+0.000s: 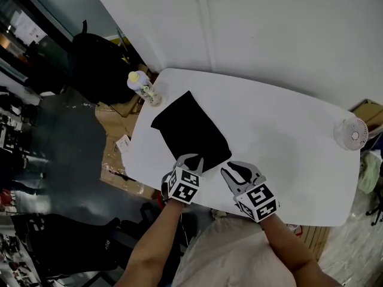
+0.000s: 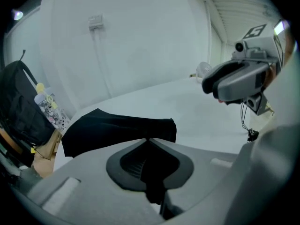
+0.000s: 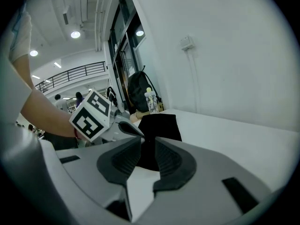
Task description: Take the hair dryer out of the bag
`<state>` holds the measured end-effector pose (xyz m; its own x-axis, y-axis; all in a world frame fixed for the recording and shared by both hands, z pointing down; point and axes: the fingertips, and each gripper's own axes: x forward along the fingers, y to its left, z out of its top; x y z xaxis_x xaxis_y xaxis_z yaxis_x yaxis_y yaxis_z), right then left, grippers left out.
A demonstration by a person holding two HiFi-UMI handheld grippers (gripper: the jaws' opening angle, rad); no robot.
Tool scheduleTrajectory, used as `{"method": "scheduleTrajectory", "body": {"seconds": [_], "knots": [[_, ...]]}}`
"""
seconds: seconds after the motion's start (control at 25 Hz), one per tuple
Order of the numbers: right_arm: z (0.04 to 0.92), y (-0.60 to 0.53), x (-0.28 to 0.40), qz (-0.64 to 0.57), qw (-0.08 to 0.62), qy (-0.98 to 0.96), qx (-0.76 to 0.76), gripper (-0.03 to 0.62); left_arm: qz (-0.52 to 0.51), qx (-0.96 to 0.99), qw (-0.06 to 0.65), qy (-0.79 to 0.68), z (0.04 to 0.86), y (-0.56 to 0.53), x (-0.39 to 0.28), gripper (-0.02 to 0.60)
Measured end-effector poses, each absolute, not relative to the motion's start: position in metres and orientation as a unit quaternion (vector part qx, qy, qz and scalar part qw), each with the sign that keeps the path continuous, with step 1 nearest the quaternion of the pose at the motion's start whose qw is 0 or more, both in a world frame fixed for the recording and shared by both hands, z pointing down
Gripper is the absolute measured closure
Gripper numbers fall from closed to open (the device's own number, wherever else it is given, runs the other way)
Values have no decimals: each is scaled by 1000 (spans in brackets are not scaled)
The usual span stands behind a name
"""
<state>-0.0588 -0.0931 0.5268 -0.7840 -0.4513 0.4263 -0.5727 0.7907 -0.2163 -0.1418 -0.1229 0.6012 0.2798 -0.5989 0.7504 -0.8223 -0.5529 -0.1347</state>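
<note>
A flat black bag [image 1: 190, 130] lies on the white table [image 1: 281, 148], its near end towards me. My left gripper [image 1: 192, 159] is at that near edge, and its jaws are closed on the bag's [image 2: 117, 128] edge, with the tips meeting at the fabric in the left gripper view [image 2: 149, 139]. My right gripper [image 1: 230, 169] hovers just right of the bag's near corner. It is partly open [image 3: 143, 142], with only the table and the bag [image 3: 159, 125] showing through the gap. No hair dryer is visible outside the bag.
A printed bottle [image 1: 142, 87] stands at the table's far left corner. A small white fan [image 1: 352, 133] sits at the right end. A black backpack [image 1: 99, 67] and cardboard [image 1: 116, 136] are on the floor to the left. A white wall runs behind the table.
</note>
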Motion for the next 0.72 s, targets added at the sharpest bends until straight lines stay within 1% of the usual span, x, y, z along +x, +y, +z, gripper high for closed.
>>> {"method": "scheduleTrajectory", "body": {"seconds": [0.28, 0.48, 0.72], "knots": [[533, -99, -72, 173, 186, -929, 269, 498, 388, 804, 147, -426, 574, -149, -147, 560], [543, -103, -86, 177, 195, -930, 256, 520, 392, 808, 155, -412, 567, -164, -154, 560], [567, -115, -118, 183, 231, -928, 228, 521, 370, 810, 170, -421, 557, -180, -165, 560]]}}
